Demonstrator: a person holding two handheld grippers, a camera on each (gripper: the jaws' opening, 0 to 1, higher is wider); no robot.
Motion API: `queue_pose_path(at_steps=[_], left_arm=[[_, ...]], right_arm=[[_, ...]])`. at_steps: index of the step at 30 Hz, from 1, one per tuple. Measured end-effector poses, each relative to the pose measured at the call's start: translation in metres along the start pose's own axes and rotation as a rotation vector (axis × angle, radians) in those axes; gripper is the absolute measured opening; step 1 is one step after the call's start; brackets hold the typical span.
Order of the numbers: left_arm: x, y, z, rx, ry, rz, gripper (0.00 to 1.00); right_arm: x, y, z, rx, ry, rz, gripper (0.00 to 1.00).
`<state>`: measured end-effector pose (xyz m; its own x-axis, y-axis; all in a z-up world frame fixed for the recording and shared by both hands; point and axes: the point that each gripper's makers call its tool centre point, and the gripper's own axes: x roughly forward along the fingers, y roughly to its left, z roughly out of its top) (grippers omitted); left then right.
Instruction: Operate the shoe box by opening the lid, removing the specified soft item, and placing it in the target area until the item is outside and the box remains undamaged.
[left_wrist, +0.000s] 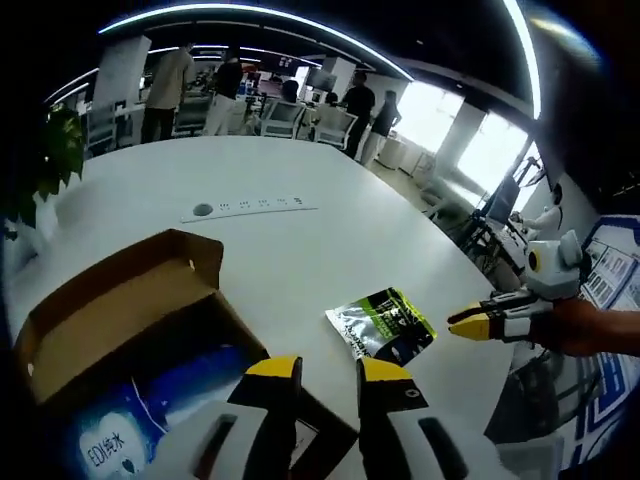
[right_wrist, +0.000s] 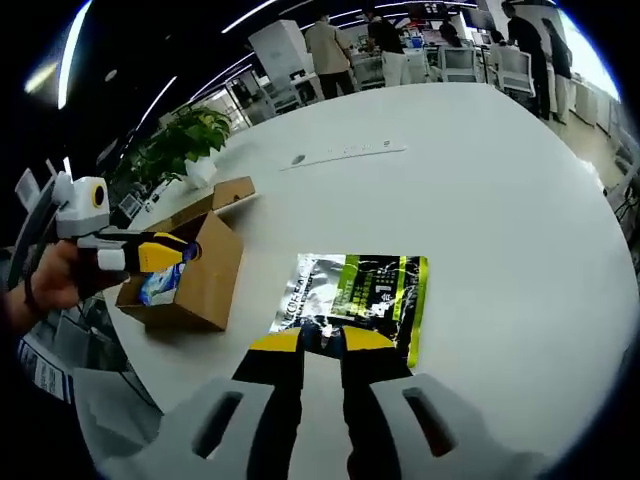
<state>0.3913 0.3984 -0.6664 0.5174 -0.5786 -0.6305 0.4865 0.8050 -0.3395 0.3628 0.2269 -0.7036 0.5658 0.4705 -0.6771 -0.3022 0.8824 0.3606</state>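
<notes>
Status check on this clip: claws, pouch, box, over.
Right claw at the green pouch edge on the table, grip unclear. Left claw open above the open box. Nothing in the way.

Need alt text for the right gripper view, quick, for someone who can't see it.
The right gripper rests at the near edge of a green and silver foil pouch lying flat on the white table. To the left, the left gripper hovers over the open cardboard shoe box.

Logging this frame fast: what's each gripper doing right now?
Left gripper: open, holding nothing, over the open box.
Right gripper: jaws nearly shut at the edge of the pouch on the table; grip cannot be told.
</notes>
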Motion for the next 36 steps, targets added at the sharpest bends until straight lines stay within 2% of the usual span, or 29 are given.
queue_pose_path(at_steps=[6,18,36], left_arm=[[-0.023,0.017,-0.003,-0.006,-0.024,0.021,0.23],[-0.069,0.057,-0.013,-0.028,-0.07,0.082,0.23],[-0.123,0.116,-0.041,-0.092,-0.112,0.17,0.24]], right_arm=[[0.004,0.019,0.005,-0.017,-0.004,0.018,0.15],[0.024,0.076,0.018,-0.102,0.007,0.086,0.16],[0.067,0.151,0.014,-0.186,0.065,0.189,0.17]])
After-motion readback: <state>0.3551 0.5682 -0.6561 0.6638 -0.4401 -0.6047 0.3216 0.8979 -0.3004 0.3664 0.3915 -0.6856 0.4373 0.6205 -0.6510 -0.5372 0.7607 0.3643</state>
